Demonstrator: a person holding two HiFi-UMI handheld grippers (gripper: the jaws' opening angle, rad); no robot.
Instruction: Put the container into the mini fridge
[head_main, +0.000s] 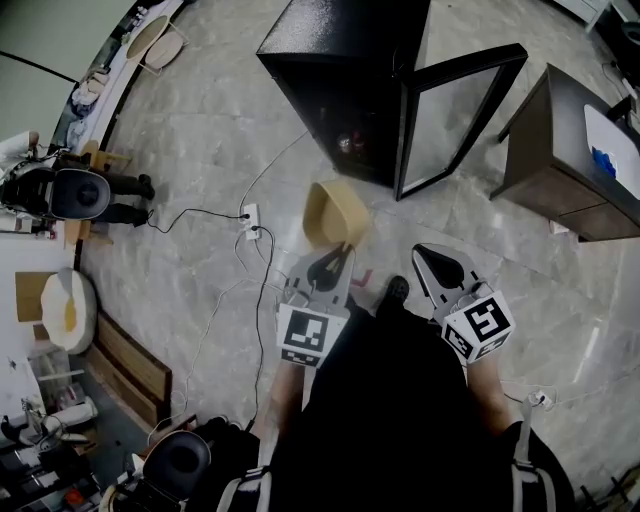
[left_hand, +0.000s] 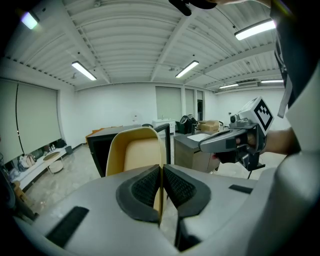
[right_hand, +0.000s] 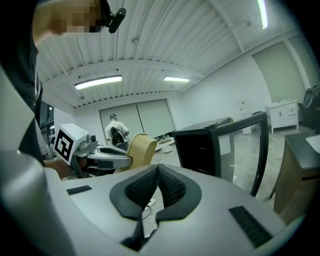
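Note:
My left gripper is shut on the rim of a tan container, held above the floor in front of the mini fridge. In the left gripper view the container stands up between the closed pads, with the fridge behind it. The fridge's glass door hangs open to the right. My right gripper is shut and empty, beside the left one. In the right gripper view its pads meet, and the container and open fridge lie ahead.
A dark wooden cabinet stands right of the fridge door. A power strip and cables lie on the marble floor to the left. A person stands far off in the right gripper view. Clutter lines the left wall.

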